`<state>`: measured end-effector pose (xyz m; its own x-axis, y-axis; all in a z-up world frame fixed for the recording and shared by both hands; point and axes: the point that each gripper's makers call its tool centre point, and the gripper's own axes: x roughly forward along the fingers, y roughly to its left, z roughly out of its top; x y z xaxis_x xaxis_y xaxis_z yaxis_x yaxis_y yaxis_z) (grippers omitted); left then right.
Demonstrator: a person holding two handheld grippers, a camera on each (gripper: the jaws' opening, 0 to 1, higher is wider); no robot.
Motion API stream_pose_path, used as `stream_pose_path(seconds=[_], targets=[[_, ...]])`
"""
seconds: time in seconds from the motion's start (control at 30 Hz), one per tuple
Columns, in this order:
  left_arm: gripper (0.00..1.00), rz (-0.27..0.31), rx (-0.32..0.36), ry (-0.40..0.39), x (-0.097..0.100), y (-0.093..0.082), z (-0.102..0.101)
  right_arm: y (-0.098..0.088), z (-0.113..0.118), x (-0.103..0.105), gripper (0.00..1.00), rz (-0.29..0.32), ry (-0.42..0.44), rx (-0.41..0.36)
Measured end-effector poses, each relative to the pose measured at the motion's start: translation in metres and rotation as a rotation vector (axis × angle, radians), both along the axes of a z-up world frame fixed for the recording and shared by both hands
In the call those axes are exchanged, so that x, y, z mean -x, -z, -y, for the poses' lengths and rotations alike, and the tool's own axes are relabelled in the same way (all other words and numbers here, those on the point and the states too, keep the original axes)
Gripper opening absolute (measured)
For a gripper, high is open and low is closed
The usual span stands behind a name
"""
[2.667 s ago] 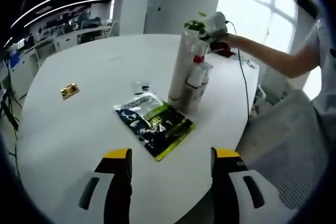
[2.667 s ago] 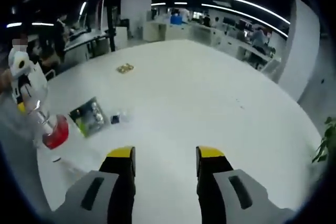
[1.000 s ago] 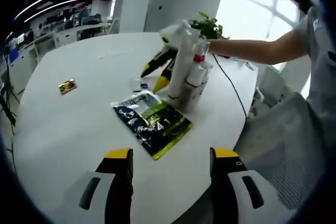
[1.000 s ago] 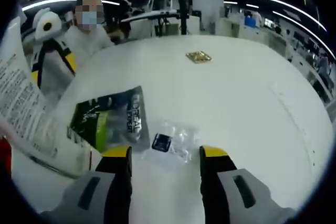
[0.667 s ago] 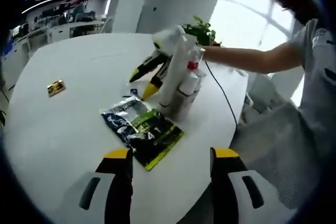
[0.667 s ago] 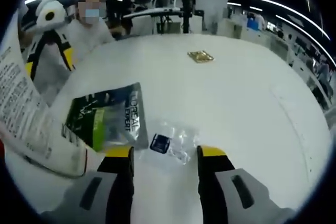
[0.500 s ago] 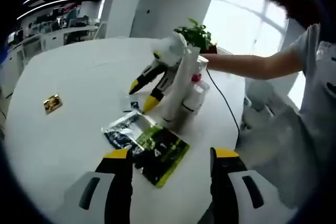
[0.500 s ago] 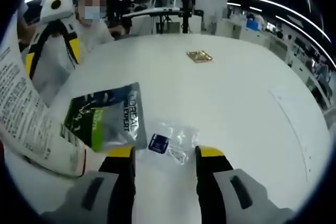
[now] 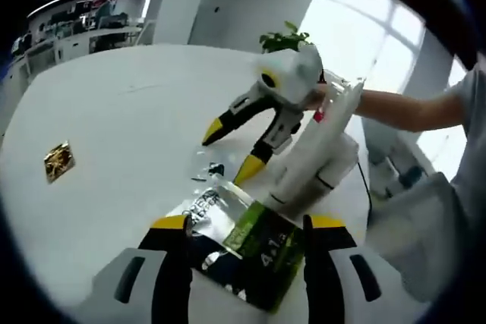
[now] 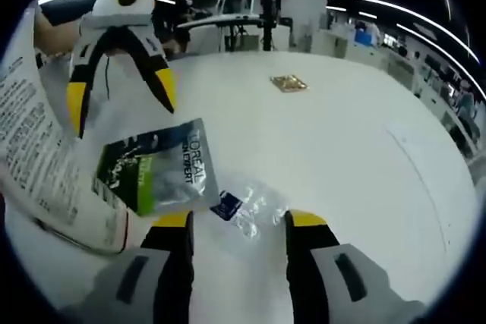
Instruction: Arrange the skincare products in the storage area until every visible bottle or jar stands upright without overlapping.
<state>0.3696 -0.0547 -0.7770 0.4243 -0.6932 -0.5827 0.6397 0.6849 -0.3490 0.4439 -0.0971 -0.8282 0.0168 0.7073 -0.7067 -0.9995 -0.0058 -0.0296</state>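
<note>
On the white table (image 10: pixel 342 149), both grippers' jaws stand apart, empty, over the sachet (image 9: pixel 243 237).

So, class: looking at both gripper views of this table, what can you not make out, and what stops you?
- White tube, right gripper view: cut off by the left edge; its print is too small to read.
- Bottles, left gripper view: the leaning tube covers them.
- Gold packet: too small to identify.
- Sachet: partly behind the left gripper.

The flat black-and-green foil sachet (image 10: pixel 156 168) reads "L'ORÉAL" along its silver edge, and in the left gripper view (image 9: pixel 247 244) shows "4" and "1".
</note>
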Motion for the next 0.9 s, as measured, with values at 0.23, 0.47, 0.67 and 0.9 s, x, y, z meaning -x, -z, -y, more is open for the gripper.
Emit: stream_pose_path(seconds=[0.23, 0.47, 0.67, 0.9], targets=[[0.54, -0.005, 0.016, -0.021, -0.022, 0.000, 0.001, 0.000, 0.000, -0.013, 0.38, 0.015, 0.026, 0.013], [0.54, -0.061, 0.041, -0.025, -0.028, 0.012, 0.011, 0.000, -0.002, -0.017, 0.36, 0.004, 0.069, -0.008], [0.53, -0.101, 0.058, -0.029, -0.030, 0.020, 0.020, 0.000, -0.001, -0.024, 0.29, -0.026, 0.135, -0.039], [0.51, -0.164, 0.092, -0.054, -0.034, 0.030, 0.026, 0.000, -0.001, -0.024, 0.27, -0.021, 0.149, -0.043]])
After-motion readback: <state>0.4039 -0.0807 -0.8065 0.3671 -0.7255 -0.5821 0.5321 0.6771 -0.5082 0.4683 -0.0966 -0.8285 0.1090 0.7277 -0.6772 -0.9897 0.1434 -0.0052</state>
